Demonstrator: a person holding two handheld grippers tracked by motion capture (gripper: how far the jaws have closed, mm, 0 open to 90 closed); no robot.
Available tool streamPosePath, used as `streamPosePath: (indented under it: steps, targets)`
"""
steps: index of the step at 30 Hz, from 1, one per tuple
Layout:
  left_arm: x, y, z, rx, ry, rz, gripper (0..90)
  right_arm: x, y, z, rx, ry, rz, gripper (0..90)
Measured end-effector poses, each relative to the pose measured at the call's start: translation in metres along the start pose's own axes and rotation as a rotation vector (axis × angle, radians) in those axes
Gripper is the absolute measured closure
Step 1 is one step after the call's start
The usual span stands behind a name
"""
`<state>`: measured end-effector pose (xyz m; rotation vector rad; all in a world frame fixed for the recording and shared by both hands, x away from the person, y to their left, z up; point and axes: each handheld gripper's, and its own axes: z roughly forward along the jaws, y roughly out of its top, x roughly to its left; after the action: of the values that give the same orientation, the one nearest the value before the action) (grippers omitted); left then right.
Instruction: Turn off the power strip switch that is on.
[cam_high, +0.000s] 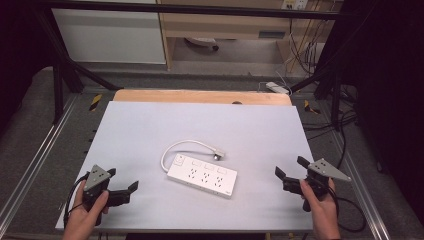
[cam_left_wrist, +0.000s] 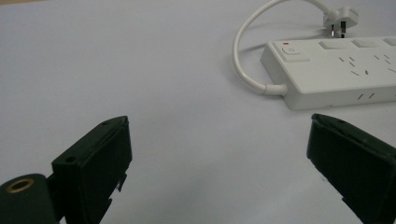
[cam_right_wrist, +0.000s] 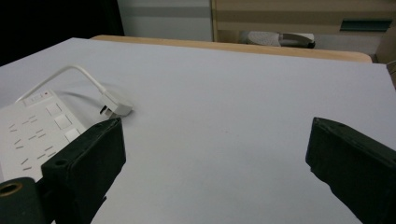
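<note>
The power strip (cam_high: 202, 176) is lying flat near the middle of the grey worktop (cam_high: 150, 130), a little toward the person's side, with its sockets facing up. Its white cord (cam_high: 182, 146) is looping out from the switch end and curving round to the plug (cam_high: 218, 154), which is resting on the worktop just behind the strip. The left hand-held gripper (cam_high: 121, 186) is sitting low over the near left part of the worktop, well apart from the strip, its jaws spread wide with nothing between them. In the left gripper view the strip's switch end (cam_left_wrist: 295, 50) is showing ahead and to the right. The right hand-held gripper (cam_high: 291, 173) is hovering at the near right edge, jaws likewise standing wide apart and holding nothing, pointing toward the strip.
</note>
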<state>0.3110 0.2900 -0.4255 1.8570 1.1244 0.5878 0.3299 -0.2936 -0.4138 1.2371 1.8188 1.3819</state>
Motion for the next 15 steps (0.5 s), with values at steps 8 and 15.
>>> streamPosePath:
  steps: [8, 15]
  targets:
    - [0.000, 0.000, 0.000, -0.002, 0.003, 0.004, 6.5, 0.007, -0.013, 0.012, 0.052, 0.026, -0.016, 4.8]
    - [0.000, 0.000, 0.000, -0.002, -0.002, 0.002, 6.5, 0.016, -0.019, 0.024, 0.103, 0.057, -0.038, 4.5]
